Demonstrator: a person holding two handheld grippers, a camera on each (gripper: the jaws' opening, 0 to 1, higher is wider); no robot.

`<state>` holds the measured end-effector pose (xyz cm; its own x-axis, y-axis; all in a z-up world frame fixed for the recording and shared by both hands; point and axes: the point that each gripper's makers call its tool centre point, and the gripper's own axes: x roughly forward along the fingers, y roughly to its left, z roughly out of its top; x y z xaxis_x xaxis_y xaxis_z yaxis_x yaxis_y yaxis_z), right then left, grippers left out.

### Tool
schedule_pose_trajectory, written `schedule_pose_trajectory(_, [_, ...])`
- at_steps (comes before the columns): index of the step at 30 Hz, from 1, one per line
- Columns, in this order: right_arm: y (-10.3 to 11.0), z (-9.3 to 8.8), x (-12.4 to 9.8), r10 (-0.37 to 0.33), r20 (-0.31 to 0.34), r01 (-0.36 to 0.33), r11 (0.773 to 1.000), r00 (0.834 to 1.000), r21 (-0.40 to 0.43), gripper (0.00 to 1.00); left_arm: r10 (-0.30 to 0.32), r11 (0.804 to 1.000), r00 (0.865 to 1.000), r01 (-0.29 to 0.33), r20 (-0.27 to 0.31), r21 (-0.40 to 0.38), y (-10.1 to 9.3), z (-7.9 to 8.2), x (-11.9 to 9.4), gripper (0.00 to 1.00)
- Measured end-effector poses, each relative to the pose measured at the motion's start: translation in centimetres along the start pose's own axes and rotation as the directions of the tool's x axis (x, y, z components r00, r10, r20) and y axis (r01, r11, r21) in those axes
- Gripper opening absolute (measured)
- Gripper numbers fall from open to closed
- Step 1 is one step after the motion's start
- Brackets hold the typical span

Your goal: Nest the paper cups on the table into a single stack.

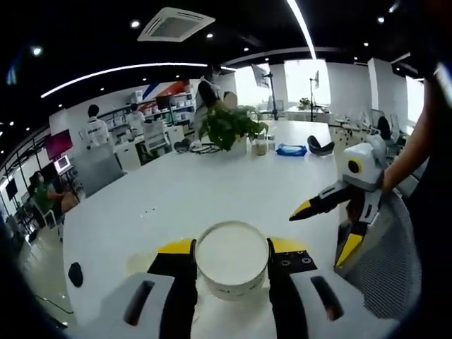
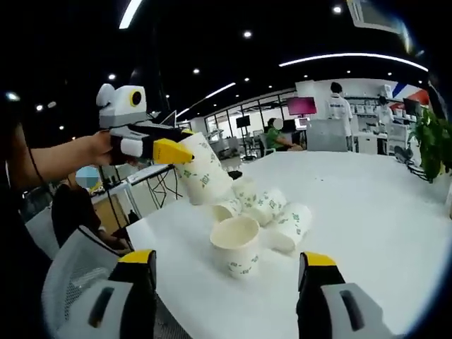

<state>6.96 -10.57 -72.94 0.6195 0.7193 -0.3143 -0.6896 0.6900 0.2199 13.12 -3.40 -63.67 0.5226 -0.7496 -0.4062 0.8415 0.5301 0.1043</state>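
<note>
In the left gripper view my left gripper (image 1: 231,248) is shut on a white paper cup (image 1: 232,272), whose open mouth faces the camera. The right gripper view shows the same cup (image 2: 203,173) held tilted in the air by the left gripper (image 2: 169,152), above a cluster of cups. One cup (image 2: 236,246) stands upright near the table corner. Behind it several cups (image 2: 272,208) lie on their sides. My right gripper (image 2: 227,263) is open, its jaws wide on either side of the upright cup and short of it. It also shows open in the left gripper view (image 1: 323,232).
The white table (image 2: 367,212) runs far back, with its corner edge (image 2: 152,233) close to the cups. A potted plant (image 1: 229,127) and a blue item (image 1: 291,150) sit at its far end. A mesh chair (image 1: 387,265) stands beside the table. People stand and sit in the background.
</note>
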Motion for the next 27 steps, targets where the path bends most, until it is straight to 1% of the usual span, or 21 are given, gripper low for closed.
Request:
schedule_pose_trajectory(3, [0.9,0.4,0.1,0.029,-0.001,-0.029,0.999,1.0,-0.02,0.82,-0.027,1.0,1.0,0.027,0.005,0.004,-0.9,0.3,0.0,0.37])
schedule_pose_trajectory(7, [1.9,1.2,0.3,0.073,0.01,-0.073,0.997,0.997,-0.018,0.8,-0.072,0.997,0.997,0.072,0.01,0.009,-2.0,0.5,0.2,0.37])
schedule_pose_trajectory(10, [2.2,1.4,0.4,0.092,0.013,-0.092,0.996,0.996,-0.015,0.79,-0.095,0.995,0.995,0.095,0.006,0.019,-2.6,0.5,0.4,0.37])
schedule_pose_trajectory(13, [2.6,1.5,0.4,0.108,0.013,-0.108,0.994,0.994,-0.01,0.77,-0.117,0.993,0.993,0.116,0.015,0.02,-3.2,0.7,0.4,0.37])
schedule_pose_trajectory(17, [3.0,1.8,0.4,0.143,0.016,-0.143,0.99,0.99,0.007,0.73,-0.158,0.987,0.987,0.157,0.032,0.028,-4.1,1.1,0.5,0.37])
schedule_pose_trajectory(19, [3.5,2.1,0.4,0.171,0.022,-0.171,0.985,0.985,0.018,0.69,-0.181,0.983,0.983,0.18,0.041,0.035,-4.5,1.2,0.5,0.37])
schedule_pose_trajectory(21, [4.3,2.1,0.3,0.219,0.014,-0.219,0.975,0.976,0.043,0.66,-0.196,0.98,0.979,0.195,0.049,0.032,-4.8,1.4,0.4,0.37])
schedule_pose_trajectory(24, [4.4,2.1,0.3,0.225,0.012,-0.225,0.974,0.974,0.02,0.65,-0.229,0.973,0.971,0.227,0.068,0.028,-5.4,1.8,0.4,0.37])
schedule_pose_trajectory(27, [4.8,2.3,0.3,0.244,0.021,-0.244,0.97,0.97,0.018,0.64,-0.252,0.968,0.964,0.251,0.08,0.033,-5.8,2.1,0.3,0.37])
